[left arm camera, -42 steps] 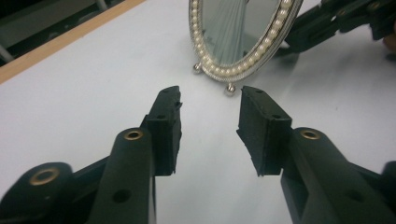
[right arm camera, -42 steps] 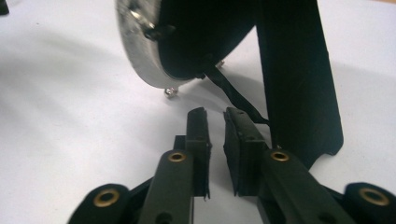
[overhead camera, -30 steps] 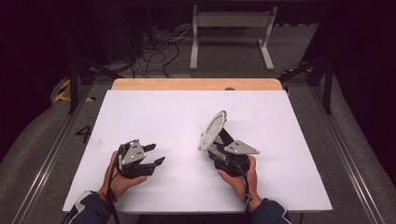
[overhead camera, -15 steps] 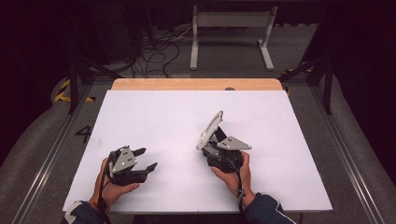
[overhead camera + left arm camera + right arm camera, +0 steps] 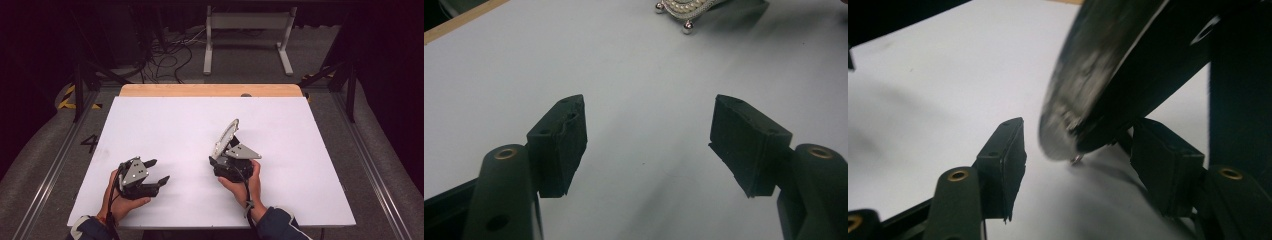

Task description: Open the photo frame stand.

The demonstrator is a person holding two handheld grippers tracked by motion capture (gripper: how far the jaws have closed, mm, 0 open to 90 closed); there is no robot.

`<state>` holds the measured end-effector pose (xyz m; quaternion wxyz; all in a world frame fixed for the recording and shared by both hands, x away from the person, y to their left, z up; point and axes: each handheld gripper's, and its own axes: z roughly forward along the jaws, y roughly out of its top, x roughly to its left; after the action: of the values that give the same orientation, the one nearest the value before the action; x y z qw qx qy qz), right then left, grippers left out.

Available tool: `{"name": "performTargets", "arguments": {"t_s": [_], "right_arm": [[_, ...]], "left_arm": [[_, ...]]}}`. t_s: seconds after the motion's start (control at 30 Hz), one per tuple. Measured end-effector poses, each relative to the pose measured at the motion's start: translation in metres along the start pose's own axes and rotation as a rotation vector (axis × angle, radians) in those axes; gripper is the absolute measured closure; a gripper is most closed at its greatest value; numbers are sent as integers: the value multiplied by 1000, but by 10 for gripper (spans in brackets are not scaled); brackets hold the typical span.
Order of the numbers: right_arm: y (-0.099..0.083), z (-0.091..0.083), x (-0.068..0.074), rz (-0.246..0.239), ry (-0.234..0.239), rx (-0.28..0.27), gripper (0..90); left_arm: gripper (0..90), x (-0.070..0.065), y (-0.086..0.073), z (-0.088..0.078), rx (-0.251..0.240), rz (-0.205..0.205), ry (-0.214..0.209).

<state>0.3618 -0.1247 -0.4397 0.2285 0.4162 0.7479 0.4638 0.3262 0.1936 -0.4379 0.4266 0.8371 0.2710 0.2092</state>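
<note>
- Dark room, cables and a stand on the floor beyond; in front of me a white worktop (image 5: 300, 130) with a wooden strip at its far edge.
- The frame (image 5: 226, 137) — oval, pearl-rimmed, on small ball feet — stands on edge near the middle of the worktop. It leans back, with its long axis rising up and away from me.
- My right gripper (image 5: 220, 157) is right at its foot. In the right gripper view the frame's lower edge (image 5: 1093, 65) sits between the jaws, which have just been opening. The left pad (image 5: 1008, 150) is clear of the rim, and I see no squeeze on it, so I judge the frame stands on its own feet.
- My left gripper (image 5: 159, 171) is wide and empty, and its jaws have also just been opening. It lies low by the near left of the worktop, well apart from the frame.
- From the left gripper (image 5: 649, 135) the frame (image 5: 689, 7) is ahead and a little to the right, bare worktop between.
- So the right hand is far nearer, and any next move on the frame should start from there.
</note>
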Motion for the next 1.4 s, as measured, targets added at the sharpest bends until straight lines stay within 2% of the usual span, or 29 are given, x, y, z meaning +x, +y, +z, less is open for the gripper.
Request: {"name": "performTargets", "arguments": {"t_s": [0.07,0.17,0.23,0.33,0.37,0.43,0.5,0.57,0.73,0.9,1.07,1.17,1.23,1.27,1.4], "right_arm": [[2,2,-1,22,-3,-7,414],[2,4,0,19,-15,-11,414],[3,7,2,26,-42,-14,417],[3,13,7,77,-89,-26,403],[3,13,7,77,-89,-26,403],[4,15,8,93,-124,-37,426],[6,17,8,147,-143,-51,434],[6,17,9,145,-169,-47,462],[3,16,9,141,-150,-23,501],[-2,10,3,124,-107,-13,600],[-5,3,-2,104,-81,-10,623],[-6,-1,-5,109,-61,-2,635],[-7,-3,-7,110,-57,1,624],[-7,-3,-8,114,-56,1,588],[-8,0,-10,134,-73,-18,533]], "left_arm": [[315,0,0,0,1,1,0],[314,0,0,2,2,-5,-5],[312,-1,-1,4,8,-3,-4],[309,-1,-1,5,16,-4,-5],[309,-2,-1,6,13,-2,-8],[307,-2,-1,8,19,-3,-11],[306,-2,-1,9,23,-1,-13],[306,-2,-1,9,20,-2,-15],[306,0,0,8,17,-3,-14],[306,0,2,9,8,-2,-18],[304,1,5,13,8,8,-29],[303,0,7,15,8,9,-32],[303,0,8,16,8,16,-36],[302,0,8,17,8,14,-35],[301,0,8,18,9,13,-38]]}}
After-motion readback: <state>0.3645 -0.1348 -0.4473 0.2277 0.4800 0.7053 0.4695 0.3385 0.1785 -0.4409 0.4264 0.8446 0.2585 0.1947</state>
